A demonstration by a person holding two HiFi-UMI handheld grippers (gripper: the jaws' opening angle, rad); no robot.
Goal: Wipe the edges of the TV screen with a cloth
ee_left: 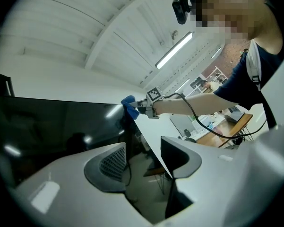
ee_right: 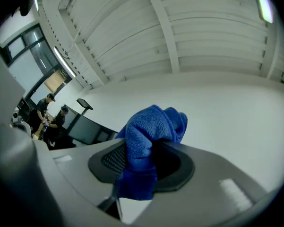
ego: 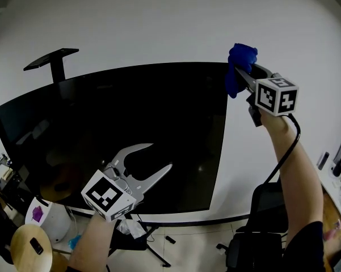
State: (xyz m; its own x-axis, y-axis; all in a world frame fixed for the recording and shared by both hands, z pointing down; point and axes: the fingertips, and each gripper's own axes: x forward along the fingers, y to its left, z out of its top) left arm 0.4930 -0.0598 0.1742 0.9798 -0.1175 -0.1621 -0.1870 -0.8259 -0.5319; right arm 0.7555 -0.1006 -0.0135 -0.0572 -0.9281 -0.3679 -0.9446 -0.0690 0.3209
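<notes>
The left hand-held gripper [ego: 161,155] hangs low in front of the TV screen [ego: 102,112], its jaws spread wide with nothing between them (its own view shows only the panel's right edge and the room beyond through the gap). The screen is dark and broad and stands before a white wall. At its top right corner the right hand-held gripper [ego: 239,71], raised on an outstretched arm, is clamped on a bunched blue cloth [ego: 241,58], and the cloth lies against the corner of the panel's edge. A black cable [ego: 292,146] runs from that gripper down beside the forearm. A black office chair [ego: 261,237] stands below, right of the screen.
</notes>
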